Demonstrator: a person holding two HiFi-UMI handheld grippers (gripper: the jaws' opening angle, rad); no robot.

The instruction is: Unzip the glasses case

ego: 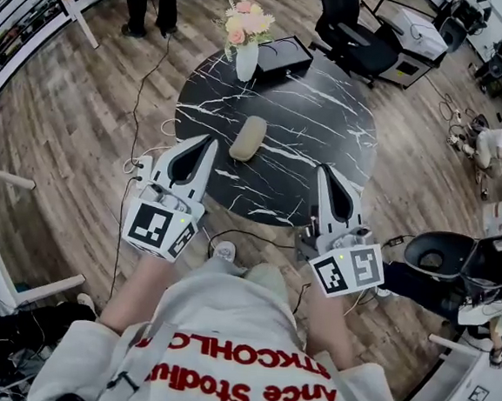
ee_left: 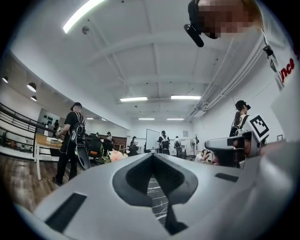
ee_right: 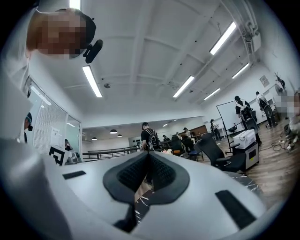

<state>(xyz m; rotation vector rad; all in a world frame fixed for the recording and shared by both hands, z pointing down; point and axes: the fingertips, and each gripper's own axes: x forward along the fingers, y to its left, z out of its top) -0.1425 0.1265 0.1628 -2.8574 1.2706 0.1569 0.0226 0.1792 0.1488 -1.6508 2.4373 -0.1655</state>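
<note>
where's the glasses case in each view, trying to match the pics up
Head view: the glasses case lies on the black marble table, left of its middle, nearer the camera than the flower vase.
Left gripper view: not in it; the gripper's own body covers most of the tabletop.
Right gripper view: not in it.
Shared landmark: the table's white-veined black top, which shows through the gap behind the jaws in both gripper views.
</note>
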